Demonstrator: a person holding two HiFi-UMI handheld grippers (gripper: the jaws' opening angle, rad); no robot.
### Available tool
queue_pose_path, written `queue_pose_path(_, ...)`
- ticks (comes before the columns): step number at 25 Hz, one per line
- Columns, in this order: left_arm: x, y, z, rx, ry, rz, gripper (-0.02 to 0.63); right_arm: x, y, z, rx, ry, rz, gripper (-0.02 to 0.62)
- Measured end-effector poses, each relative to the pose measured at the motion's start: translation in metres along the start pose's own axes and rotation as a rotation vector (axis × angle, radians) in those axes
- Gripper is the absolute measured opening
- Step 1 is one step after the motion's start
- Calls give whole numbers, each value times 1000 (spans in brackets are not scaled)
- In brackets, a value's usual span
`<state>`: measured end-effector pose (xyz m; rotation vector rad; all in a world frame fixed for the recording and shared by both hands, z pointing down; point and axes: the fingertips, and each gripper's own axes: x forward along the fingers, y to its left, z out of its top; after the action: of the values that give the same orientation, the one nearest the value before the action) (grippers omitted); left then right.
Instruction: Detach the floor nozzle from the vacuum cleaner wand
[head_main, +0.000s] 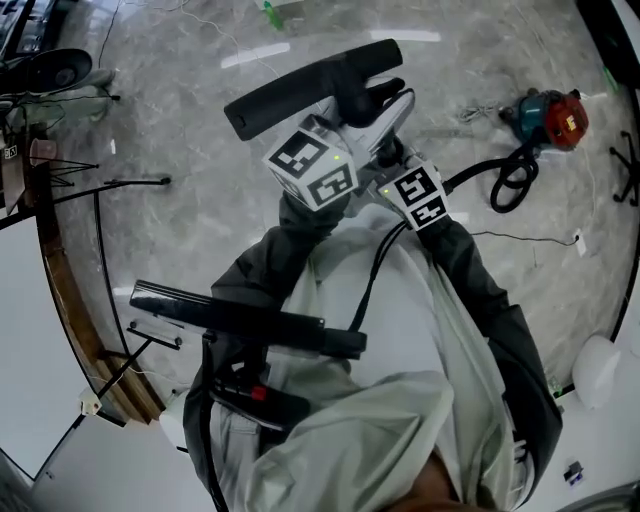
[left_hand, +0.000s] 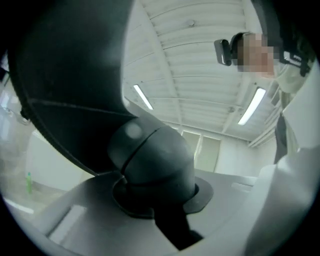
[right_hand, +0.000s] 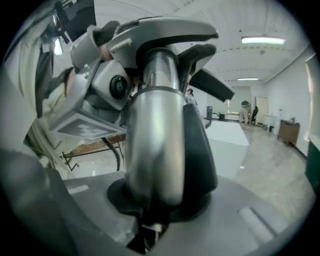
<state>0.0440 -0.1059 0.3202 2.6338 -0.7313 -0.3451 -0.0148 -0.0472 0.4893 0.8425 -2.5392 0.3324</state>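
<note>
In the head view the long black floor nozzle (head_main: 310, 85) is held up over the marble floor, slanting from left to upper right. My left gripper (head_main: 368, 108), with its marker cube, reaches up to the nozzle's neck. In the left gripper view that rounded black neck (left_hand: 150, 160) sits clamped between the jaws, and the nozzle body (left_hand: 65, 75) fills the upper left. My right gripper (head_main: 388, 158) sits just right of it. Its jaws are shut on the silver wand tube (right_hand: 152, 140), which rises straight out of them. The left gripper's cube (right_hand: 82, 122) shows close beside the tube.
A red and teal machine (head_main: 550, 118) with a looped black hose (head_main: 512, 180) lies on the floor at right. A long black bar (head_main: 250, 318) crosses in front of the person's body at lower left. A wood-edged white table (head_main: 60, 300) runs along the left.
</note>
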Motion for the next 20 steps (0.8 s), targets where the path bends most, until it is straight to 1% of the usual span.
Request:
queue_pose_path(1,0,5,-1,2,5,38,72,2,-2,0,2,1,-26,80)
queue_pose_path(2,-1,5,0,4,7,44,73,2,-1,1,1,2,-19,80)
queue_pose_path(3,-2,2,1,8,8,23,74,2,2,1,-6,1,9,80)
queue_pose_path(4,-2,-5,2,16,7,-20,74,0,6,1,-18,-3,49,81)
queue_pose_path(5,-3,-14,3,28,2,-81,75,-3,9,1,-35,-8,94,84)
queue_pose_path(7,-6,-37,6,61,-22,-245,74,-12,17,3,-79,-23,205,84)
queue_pose_path(9,-14,-63,10,97,-48,-428,74,-24,30,5,-121,-31,348,84)
queue_pose_path(10,-18,-74,11,110,-57,-507,74,-30,37,5,-135,-29,419,86)
queue_pose_path(11,-21,-83,11,116,-62,-567,74,-36,43,4,-142,-23,479,86)
queue_pose_path(12,-23,-87,11,112,-64,-604,75,-40,47,2,-140,-15,524,86)
queue_pose_path(13,-23,-87,10,98,-65,-614,75,-42,49,0,-128,-8,548,86)
queue_pose_path(14,-21,-83,9,73,-65,-596,75,-42,48,-2,-109,-1,551,86)
queue_pose_path(15,-17,-76,7,45,-63,-554,74,-40,45,-5,-84,5,532,86)
queue_pose_path(17,-9,-59,1,0,-54,-442,72,-32,36,-12,-41,12,442,84)
queue_pose_path(18,-6,-52,-3,-8,-45,-382,72,-28,31,-14,-24,10,378,83)
queue_pose_path(20,0,-34,-8,-11,-16,-239,72,-18,19,-16,3,6,228,81)
